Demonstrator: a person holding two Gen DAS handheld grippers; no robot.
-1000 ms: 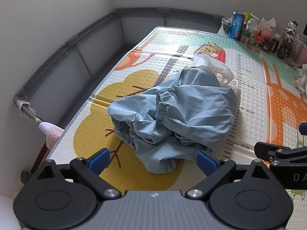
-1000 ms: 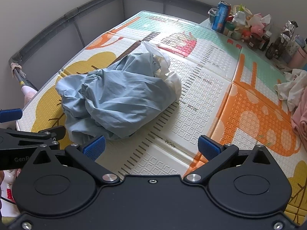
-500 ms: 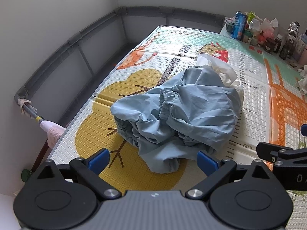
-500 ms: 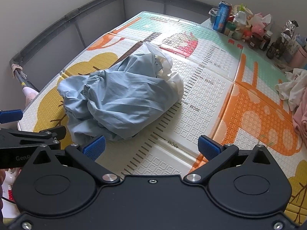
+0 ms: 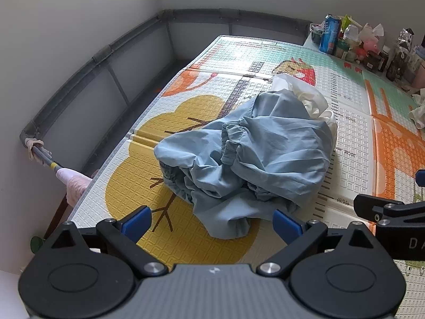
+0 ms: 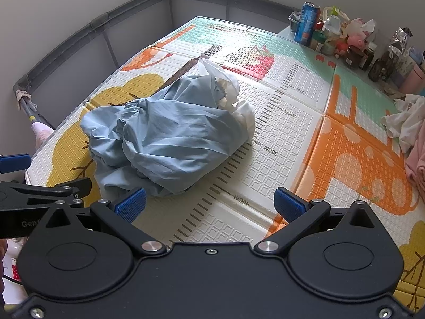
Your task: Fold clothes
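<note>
Crumpled light-blue garment (image 5: 247,159) fills the middle of both frames, heaped on our patterned foam mat (image 5: 350,130), with a white cloth (image 5: 310,98) bunched against its far side. Our left gripper (image 5: 212,219) sits at the bottom of the left wrist view, jaws spread wide and holding nothing, the nearest blue fold lying between the blue pads (image 5: 136,219) but not touched. Our right gripper (image 6: 209,204) is likewise spread and empty, its left pad just at the heap's near edge.

Only the right wrist view shows the pink clothes (image 6: 417,159) at the right edge of the frame and more of the white clothes (image 6: 403,122) beside them; the left view catches just a scrap of white there. Both views take in the blue can (image 6: 306,22) among bottles and clutter in the upper right. Each view shows the other gripper at its side: the right one at lower right of the left view, the left one at lower left of the right view. A grey rail (image 5: 87,63) borders the mat on the left.
</note>
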